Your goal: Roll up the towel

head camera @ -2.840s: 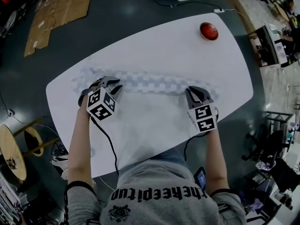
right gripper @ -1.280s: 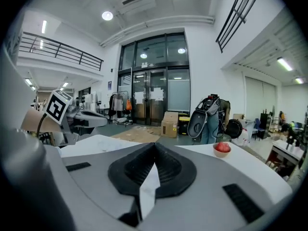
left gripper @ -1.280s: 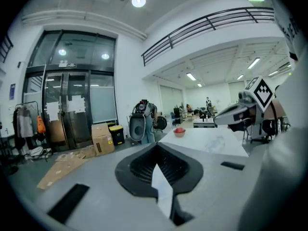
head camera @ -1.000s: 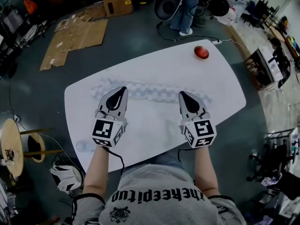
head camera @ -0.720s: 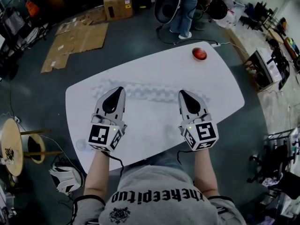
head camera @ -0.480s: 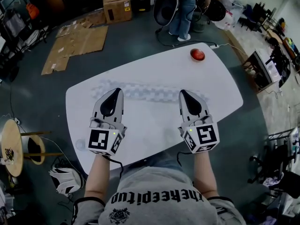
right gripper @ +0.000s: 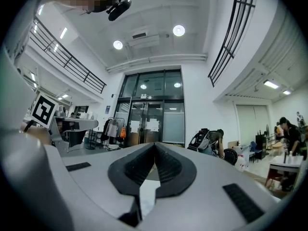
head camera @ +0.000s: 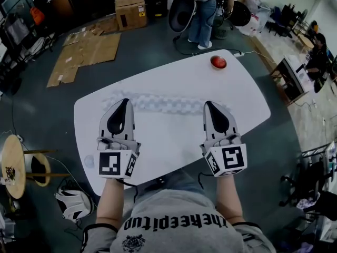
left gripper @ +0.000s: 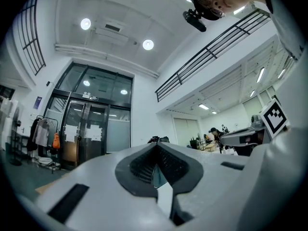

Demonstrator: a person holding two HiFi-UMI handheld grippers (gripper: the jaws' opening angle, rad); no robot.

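The checked towel point(head camera: 166, 103) lies as a long thin roll across the white table point(head camera: 174, 73), left to right. My left gripper point(head camera: 125, 100) hovers above the roll's left part, shut and empty. In the same way my right gripper point(head camera: 207, 103) hangs over the right part, shut with nothing held. Neither touches the towel. In the left gripper view the left gripper point(left gripper: 156, 146) points out level at the room, its dark pads pressed together. The right gripper point(right gripper: 155, 145) in its own view shows the same, pads closed; no table or towel appears in either gripper view.
A red round button point(head camera: 218, 62) sits at the table's far right. A person point(head camera: 201, 15) stands beyond the table by a chair. Flat cardboard point(head camera: 84, 46) and boxes point(head camera: 130, 4) lie on the floor at far left. A round wooden stool point(head camera: 10, 167) stands left of me.
Both grippers have left the towel roll, risen off the table and drawn back toward me, staying shut. The roll stays where it was.
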